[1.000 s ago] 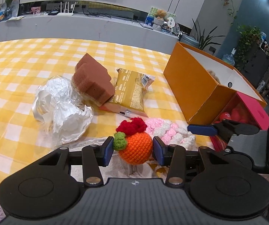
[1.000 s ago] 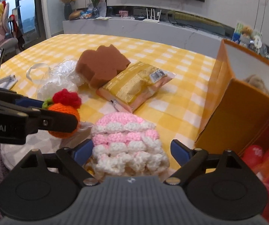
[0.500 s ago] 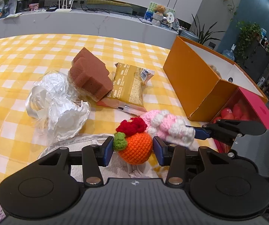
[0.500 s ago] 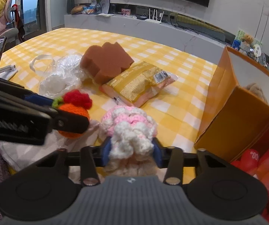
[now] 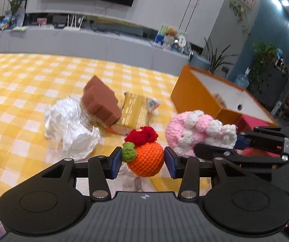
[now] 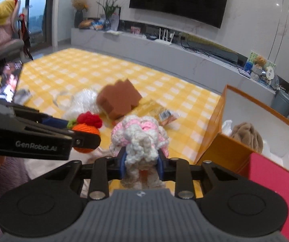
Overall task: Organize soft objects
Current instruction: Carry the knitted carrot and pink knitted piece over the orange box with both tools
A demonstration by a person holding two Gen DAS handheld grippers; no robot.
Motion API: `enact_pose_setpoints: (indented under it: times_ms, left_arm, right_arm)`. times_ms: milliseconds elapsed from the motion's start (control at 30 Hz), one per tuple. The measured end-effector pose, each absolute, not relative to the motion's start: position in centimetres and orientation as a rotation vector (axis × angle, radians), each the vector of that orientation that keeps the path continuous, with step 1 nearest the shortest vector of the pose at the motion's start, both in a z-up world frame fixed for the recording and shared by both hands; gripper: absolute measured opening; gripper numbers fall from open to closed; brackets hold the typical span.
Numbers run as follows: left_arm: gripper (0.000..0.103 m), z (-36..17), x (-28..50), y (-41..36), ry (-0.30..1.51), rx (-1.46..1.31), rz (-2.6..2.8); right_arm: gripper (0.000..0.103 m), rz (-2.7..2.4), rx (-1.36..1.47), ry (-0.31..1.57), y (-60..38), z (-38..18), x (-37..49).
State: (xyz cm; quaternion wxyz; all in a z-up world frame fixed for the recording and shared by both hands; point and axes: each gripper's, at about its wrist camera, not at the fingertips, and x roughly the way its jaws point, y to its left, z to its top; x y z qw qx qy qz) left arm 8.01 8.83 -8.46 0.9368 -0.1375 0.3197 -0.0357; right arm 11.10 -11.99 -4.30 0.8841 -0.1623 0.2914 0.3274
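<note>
My left gripper (image 5: 143, 162) is shut on an orange crochet fruit (image 5: 146, 158) with a red flower and green leaf, held just above the yellow checked cloth (image 5: 23, 84). The same fruit (image 6: 86, 130) shows at the left in the right wrist view. My right gripper (image 6: 141, 162) has its jaws closing, and the pads squeeze a pink-and-white crochet piece (image 6: 139, 135) that is lifted off the cloth. That piece (image 5: 194, 131) hangs just right of the fruit in the left wrist view. An open orange box (image 6: 225, 151) stands to the right with a brown plush (image 6: 247, 134) inside.
On the cloth behind lie a brown sponge (image 5: 100, 104), a yellow snack pack (image 5: 134, 111) and crumpled clear plastic (image 5: 69, 125). A pink box (image 6: 271, 181) sits in front of the orange box. A phone (image 6: 9, 80) leans at the far left.
The right gripper's jaws came together on the pink-and-white crochet piece and raised it off the cloth. The left gripper kept its hold on the orange fruit and rose a little.
</note>
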Motion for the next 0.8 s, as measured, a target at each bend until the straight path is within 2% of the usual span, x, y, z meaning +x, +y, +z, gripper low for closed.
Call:
enact_pose_setpoints:
  times_ms: [367,567,800]
  left_arm:
    - [0.051,-2.6,8.2,5.4,0.551,-0.19,-0.134]
    - [0.051,1.1,11.1,1.6,0.522,-0.166,-0.242]
    - [0.051,2.2,15.9,-2.7,0.555,-0.18,-0.348]
  right_arm:
    - [0.029,0.592,-0.338,0.564,-17.8,2.7,12.0]
    - [0.029,0.53,-0.349,0.556,-22.2,6.0,13.0]
    - [0.03,0.476,-0.331,0.595,-26.0,7.8,15.9]
